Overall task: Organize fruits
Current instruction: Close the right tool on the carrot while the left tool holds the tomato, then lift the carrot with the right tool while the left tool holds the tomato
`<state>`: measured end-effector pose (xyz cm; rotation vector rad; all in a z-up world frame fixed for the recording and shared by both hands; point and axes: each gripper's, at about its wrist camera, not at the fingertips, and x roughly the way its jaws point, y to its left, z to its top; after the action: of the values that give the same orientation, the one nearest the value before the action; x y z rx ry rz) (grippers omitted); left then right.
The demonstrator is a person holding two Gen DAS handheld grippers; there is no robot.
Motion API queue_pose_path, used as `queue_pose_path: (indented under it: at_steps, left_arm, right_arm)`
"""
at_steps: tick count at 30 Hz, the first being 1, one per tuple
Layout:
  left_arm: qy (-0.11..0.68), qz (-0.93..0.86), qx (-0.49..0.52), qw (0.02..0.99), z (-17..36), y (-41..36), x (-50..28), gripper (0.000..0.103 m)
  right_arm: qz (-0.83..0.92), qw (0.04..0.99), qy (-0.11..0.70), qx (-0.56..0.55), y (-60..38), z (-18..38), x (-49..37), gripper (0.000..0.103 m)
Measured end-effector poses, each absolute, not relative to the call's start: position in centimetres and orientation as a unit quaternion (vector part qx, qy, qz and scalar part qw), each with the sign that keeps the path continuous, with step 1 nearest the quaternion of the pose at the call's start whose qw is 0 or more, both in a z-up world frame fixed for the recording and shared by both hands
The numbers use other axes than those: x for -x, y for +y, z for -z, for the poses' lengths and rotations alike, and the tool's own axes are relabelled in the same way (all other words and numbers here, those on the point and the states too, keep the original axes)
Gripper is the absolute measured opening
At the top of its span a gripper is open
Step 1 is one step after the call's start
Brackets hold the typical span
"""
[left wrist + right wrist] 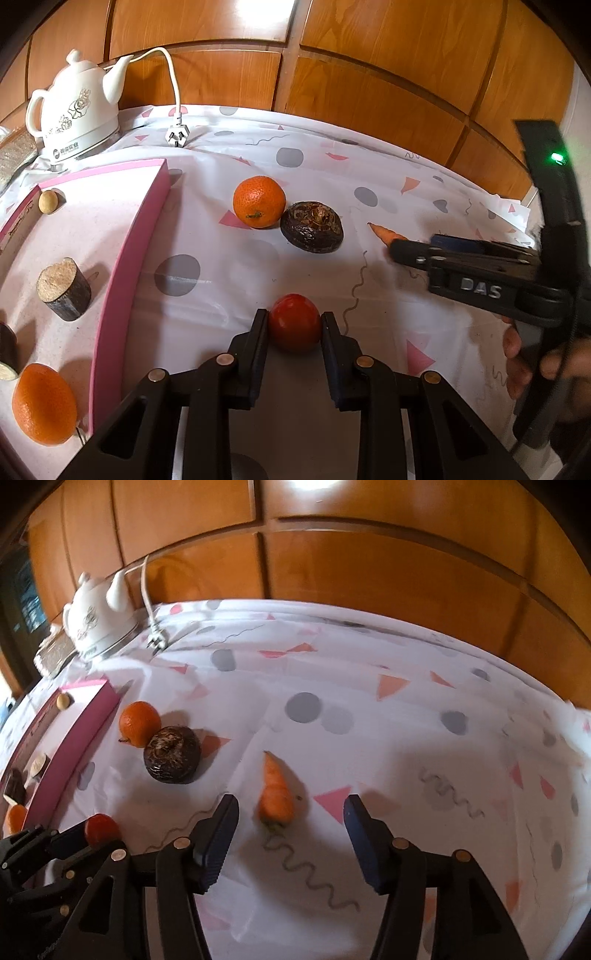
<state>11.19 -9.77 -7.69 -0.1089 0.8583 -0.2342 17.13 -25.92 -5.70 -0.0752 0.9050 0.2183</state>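
Fruit lies partly sorted: on my left, the pink-rimmed tray [129,258] already holds an orange [43,404], a small pale round fruit [48,201] in its far corner and a cut, bark-skinned stub [63,288] standing on end, with another dark piece [7,350] at the picture's edge. Out on the tabletop [221,266], covered by a white cloth printed with grey dots, pink triangles and squiggles, a second orange [259,201] sits touching a dark wrinkled fruit [312,227].

My left tool [294,325] is pinching a red tomato [294,322], one pad on each side, near the tray's long rim. I can see the same grip from the right wrist camera, low at the left.

My right tool [291,812] stands spread, and a carrot [275,792] lies on the cloth between its fingers [221,823], touching neither, its tip pointing away from me. That view is blurred. From the left wrist camera the tool's body shows the raised letters "DAS" [480,288], with a green light [556,158] lit on the upright part above it, and a hand [535,362] gripping the handle.

At the back left a white teapot-shaped kettle [79,110] with a flower pattern stands on its base; it carries a round logo and a short line of characters too small for me to read. Its white cord ends in an unplugged plug [177,134] lying on the cloth. Wood panelling [369,74] runs behind everything.
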Motion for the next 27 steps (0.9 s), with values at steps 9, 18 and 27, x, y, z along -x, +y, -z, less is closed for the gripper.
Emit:
queue_pose_path:
  at_steps: [9,18,27]
  left_arm:
    - [0.414,0.114,0.053,0.901,7.7,-9.7,-11.2,0.028]
    - [0.413,0.115,0.055,0.902,7.7,-9.7,-11.2,0.028]
    - [0.412,0.111,0.052,0.903,7.6,-9.6,-10.9,0.027]
  right_arm:
    - [-0.088,0.892,0.439,0.06,-24.3,6.6,-16.6,0.021]
    - [-0.088,0.881,0.464,0.014,-23.8,6.4,-13.5,0.021]
    - [-0.081,0.884,0.46,-0.023,-24.0,6.3,-11.0,0.021]
